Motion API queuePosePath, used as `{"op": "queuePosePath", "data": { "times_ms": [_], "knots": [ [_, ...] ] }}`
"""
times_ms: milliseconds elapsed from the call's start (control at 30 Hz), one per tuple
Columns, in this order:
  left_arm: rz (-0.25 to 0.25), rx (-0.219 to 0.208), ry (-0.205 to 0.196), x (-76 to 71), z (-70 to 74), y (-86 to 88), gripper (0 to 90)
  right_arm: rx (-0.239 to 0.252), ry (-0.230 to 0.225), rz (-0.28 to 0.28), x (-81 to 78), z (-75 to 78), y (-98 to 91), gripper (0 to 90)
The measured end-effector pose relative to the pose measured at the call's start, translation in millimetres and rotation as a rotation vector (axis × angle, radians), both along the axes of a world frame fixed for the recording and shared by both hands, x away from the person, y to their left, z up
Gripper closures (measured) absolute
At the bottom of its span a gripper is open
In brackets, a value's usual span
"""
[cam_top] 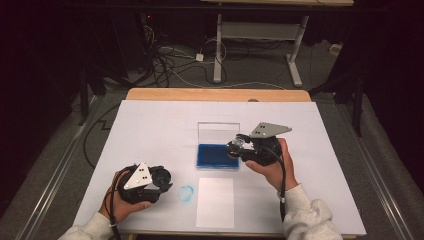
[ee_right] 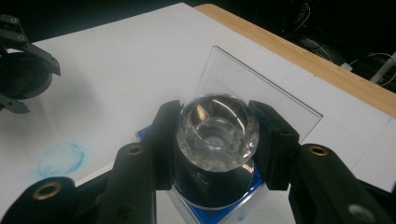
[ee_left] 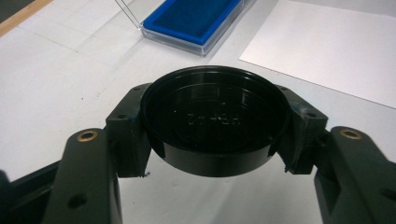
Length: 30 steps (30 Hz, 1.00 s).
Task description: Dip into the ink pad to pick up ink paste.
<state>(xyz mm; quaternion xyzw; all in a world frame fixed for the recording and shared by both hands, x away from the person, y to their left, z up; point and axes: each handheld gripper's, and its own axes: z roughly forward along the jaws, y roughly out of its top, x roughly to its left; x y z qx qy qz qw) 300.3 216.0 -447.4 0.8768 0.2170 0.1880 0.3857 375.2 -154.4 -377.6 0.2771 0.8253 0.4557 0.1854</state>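
Stamp, faceted clear knob, black base

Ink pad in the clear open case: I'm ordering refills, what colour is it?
Blue ink pad, clearest in left gripper view.

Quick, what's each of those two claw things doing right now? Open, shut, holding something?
Left gripper: shut on a round black cap.
Right gripper: shut on a clear faceted stamp handle, above the blue ink pad.

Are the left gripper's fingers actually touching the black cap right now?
Touching. In the left gripper view, the left gripper has a finger pressed flush against each side of the black cap, with no gap, clamping it above the table.
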Motion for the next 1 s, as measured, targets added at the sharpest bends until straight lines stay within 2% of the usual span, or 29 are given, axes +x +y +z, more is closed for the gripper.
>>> {"op": "queuePosePath", "data": {
  "times_ms": [533, 1000],
  "knots": [
    [-0.004, 0.005, 0.009, 3.4, -3.4, 0.4, 36.4, 0.022, -0.005, 0.012, -4.1, 6.2, -4.4, 56.6],
    [0.002, 0.007, 0.008, 0.9, -3.1, 1.2, 36.4, 0.049, -0.021, 0.026, -10.5, 17.5, -6.0, 56.6]
  ]
}}
